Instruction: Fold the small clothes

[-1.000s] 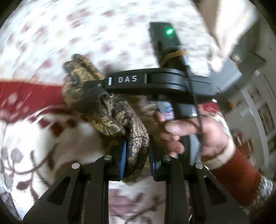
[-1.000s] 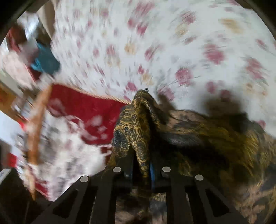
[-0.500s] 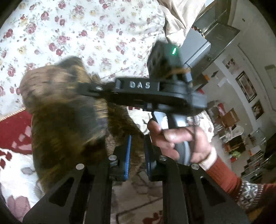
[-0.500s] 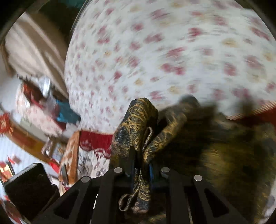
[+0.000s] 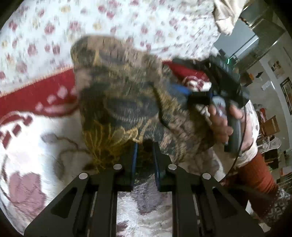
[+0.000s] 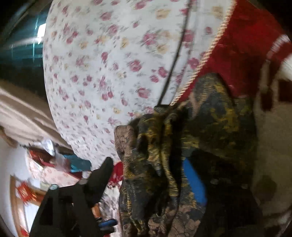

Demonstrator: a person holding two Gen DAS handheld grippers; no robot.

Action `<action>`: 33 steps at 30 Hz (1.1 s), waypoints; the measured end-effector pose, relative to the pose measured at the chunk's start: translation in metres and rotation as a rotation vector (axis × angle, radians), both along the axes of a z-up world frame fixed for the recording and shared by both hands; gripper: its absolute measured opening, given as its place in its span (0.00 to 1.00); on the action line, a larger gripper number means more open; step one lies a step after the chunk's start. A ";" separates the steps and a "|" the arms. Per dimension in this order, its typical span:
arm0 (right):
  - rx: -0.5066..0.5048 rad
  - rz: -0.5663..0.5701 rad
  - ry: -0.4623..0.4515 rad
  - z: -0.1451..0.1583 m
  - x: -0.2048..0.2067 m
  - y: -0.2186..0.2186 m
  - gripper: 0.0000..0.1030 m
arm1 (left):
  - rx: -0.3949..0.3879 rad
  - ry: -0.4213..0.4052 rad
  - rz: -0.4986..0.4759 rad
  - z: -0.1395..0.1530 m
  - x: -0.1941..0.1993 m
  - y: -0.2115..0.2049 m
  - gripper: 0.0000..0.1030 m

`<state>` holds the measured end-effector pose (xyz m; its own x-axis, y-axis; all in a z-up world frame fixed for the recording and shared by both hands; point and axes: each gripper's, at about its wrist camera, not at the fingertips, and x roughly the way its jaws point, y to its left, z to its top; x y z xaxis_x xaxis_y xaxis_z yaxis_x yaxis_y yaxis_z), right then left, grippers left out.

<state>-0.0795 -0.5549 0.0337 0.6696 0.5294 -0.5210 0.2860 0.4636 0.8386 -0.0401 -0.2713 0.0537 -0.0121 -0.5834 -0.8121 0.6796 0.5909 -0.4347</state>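
— Floral bedsheet [image 5: 127, 16] fills the top of my left view, with a red and white blanket [image 5: 32, 94] below it. What else do you see there?

— My left gripper [image 5: 145, 155] has its blue-lined fingers [image 5: 134, 156] a little apart, and the dark gold-patterned cloth [image 5: 124, 102] hangs in a blurred bunch in front of them. Its lower edge drops into the gap, but I cannot tell whether the fingers are pinching it.

— And to the right?

— My right hand [image 5: 220, 120] grips the handle of the other tool, its green light on, and my red sleeve [image 5: 259, 175] runs down to the corner. Cloth drapes against that tool.

— Now the right view?

— Same sheet [image 6: 109, 63] up top, the blanket's red border [image 6: 242, 45] with its corded edge on the right. The cloth [image 6: 209, 118] is heaped close to the lens, covering most of my right gripper [image 6: 158, 182]. One black finger [image 6: 102, 175] sticks out on the left and a blue pad [image 6: 193, 182] shows through the folds; the two stand wide, cloth bunched between them, though whether it's clamped I cannot tell.
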 end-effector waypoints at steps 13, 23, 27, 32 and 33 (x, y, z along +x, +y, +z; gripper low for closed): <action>-0.285 0.019 -0.019 0.043 0.013 0.019 0.17 | -0.059 0.029 -0.070 0.002 -0.020 -0.019 0.21; -0.425 0.020 0.106 0.048 -0.025 0.020 0.71 | -0.074 0.034 0.014 0.009 -0.007 -0.015 0.31; -0.424 0.126 0.104 0.036 -0.021 0.046 0.54 | -0.073 0.076 0.112 -0.003 0.010 -0.013 0.30; -0.582 0.123 0.064 0.053 -0.041 0.035 0.14 | -0.040 0.069 0.075 -0.010 -0.002 -0.016 0.31; -0.618 0.109 0.066 0.057 -0.043 0.031 0.13 | -0.036 0.069 0.069 -0.014 -0.005 -0.019 0.32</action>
<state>-0.1228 -0.5239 0.0908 0.5847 0.1807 -0.7909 0.2520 0.8862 0.3888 -0.0455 -0.2902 0.0400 -0.0261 -0.6137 -0.7891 0.6060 0.6181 -0.5007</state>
